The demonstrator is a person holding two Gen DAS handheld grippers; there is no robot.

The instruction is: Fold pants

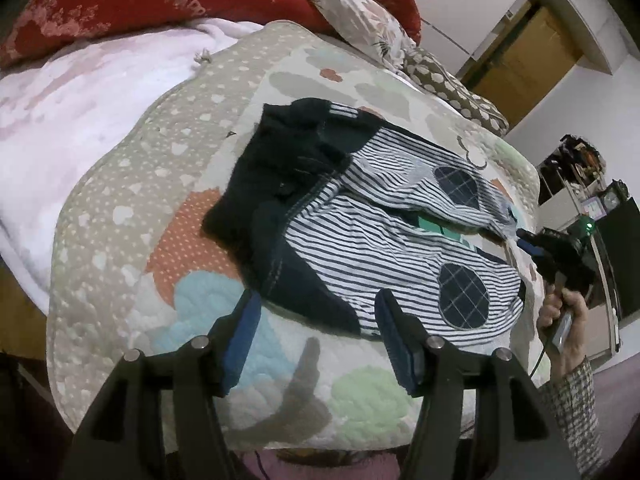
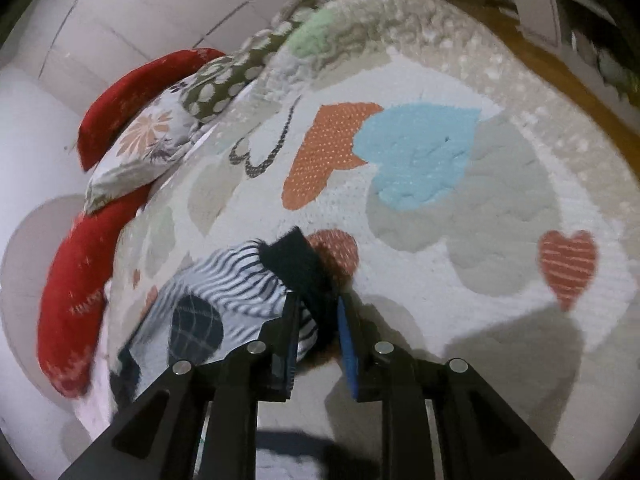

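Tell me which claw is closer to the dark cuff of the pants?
Right. The right claw grips the dark cuff between its fingers; the left claw hangs open at the striped pants, near the waist.

Soft striped cloth pants [image 1: 384, 216], matt quilted quilt [image 1: 120, 208], fuzzy red pillow [image 1: 132, 4]
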